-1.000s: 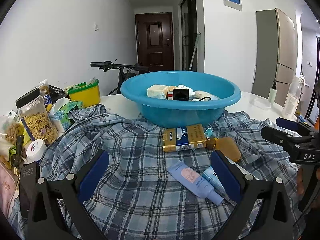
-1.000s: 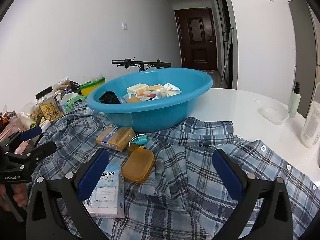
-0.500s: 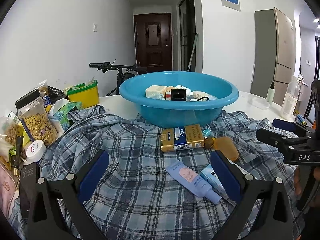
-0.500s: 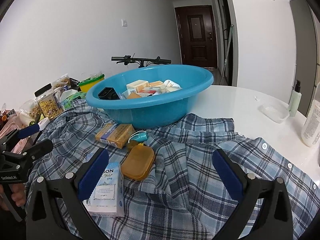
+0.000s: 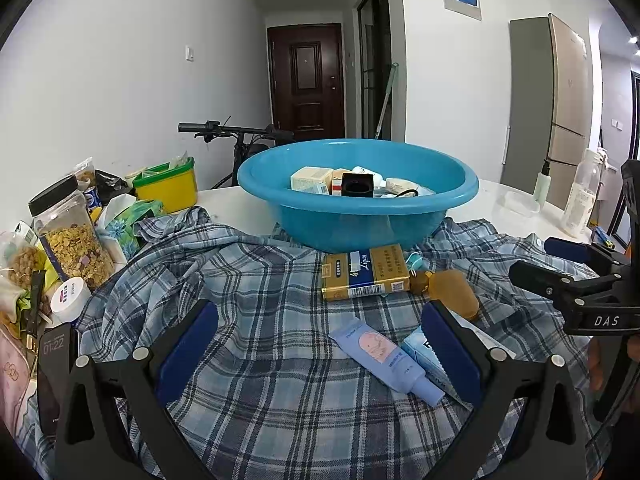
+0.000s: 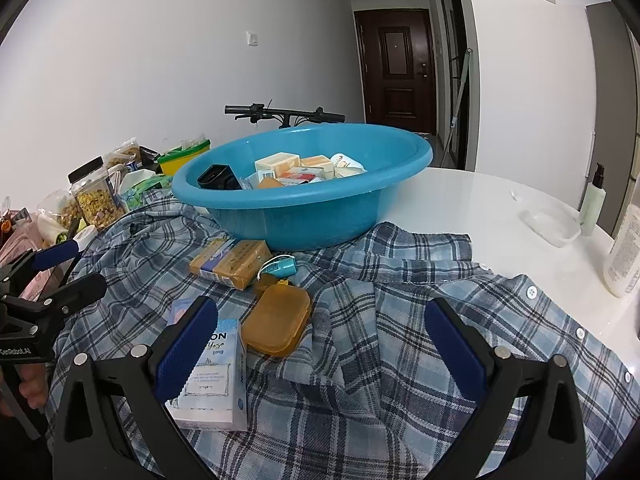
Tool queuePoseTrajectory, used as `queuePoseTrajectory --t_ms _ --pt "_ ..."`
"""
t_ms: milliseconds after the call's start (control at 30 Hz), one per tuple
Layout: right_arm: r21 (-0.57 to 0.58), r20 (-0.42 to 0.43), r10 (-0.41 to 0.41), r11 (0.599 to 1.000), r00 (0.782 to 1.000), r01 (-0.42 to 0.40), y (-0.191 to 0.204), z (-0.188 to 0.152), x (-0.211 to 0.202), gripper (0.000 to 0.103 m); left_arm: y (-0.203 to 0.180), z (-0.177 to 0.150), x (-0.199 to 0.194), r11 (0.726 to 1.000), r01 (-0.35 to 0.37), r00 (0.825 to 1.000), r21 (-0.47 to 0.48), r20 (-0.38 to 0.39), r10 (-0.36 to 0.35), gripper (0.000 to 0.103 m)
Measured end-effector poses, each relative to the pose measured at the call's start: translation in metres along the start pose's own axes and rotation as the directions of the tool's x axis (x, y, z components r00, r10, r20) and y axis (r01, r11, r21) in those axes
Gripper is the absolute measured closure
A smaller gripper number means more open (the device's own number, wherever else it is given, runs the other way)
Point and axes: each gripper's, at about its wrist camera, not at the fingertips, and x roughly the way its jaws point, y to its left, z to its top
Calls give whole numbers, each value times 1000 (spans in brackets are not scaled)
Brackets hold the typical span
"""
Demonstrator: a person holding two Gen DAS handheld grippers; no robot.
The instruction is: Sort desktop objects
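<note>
Two hand-held grippers over a plaid shirt (image 5: 256,304) spread on a white table (image 6: 472,204). Left gripper (image 5: 320,344) wide open, nothing btwn its blue pads, hovering above the shirt; a pale purple tube (image 5: 384,360) lay under the gap, nearer the right-hand pad. Right gripper (image 6: 322,340) also wide open, holding nothing, above bare shirt fabric w/ a white-and-blue box (image 6: 212,376) partly behind its left-hand pad.

Blue basin (image 5: 356,216) sat at the shirt's far edge, already holding several small boxes and a black cup-like item (image 5: 357,186). Just in front of the basin, on the shirt: a gold-and-blue pack (image 5: 364,272), lying flat. Beside the pack, a small teal item (image 6: 282,268) w/ a white cord. Next to that, an amber pill case (image 6: 276,324), closed, touching the box's corner or very near; couldn't tell which.

Along the table's left side, off the shirt: cereal jar (image 5: 72,232) w/ black lid, yellow tub (image 5: 168,190) w/ green rim, snack bags, a white jar lid (image 5: 70,294). On the right side: a clear tray (image 6: 552,226), a green pump bottle (image 6: 594,204), a white bottle (image 6: 626,256).

Bike handlebars (image 5: 224,130) and a dark door (image 5: 306,84) behind.
</note>
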Motion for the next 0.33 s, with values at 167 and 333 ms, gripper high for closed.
queuePoseTrajectory --t_ms 167,333 --pt "-3 0 2 1000 1000 -2 0 0 0 0 0 -1 1 1000 -4 1000 -1 1 4 0" --pt "-4 -5 0 1000 1000 0 0 -1 1 0 0 -1 1 1000 -2 1000 -1 -2 2 0"
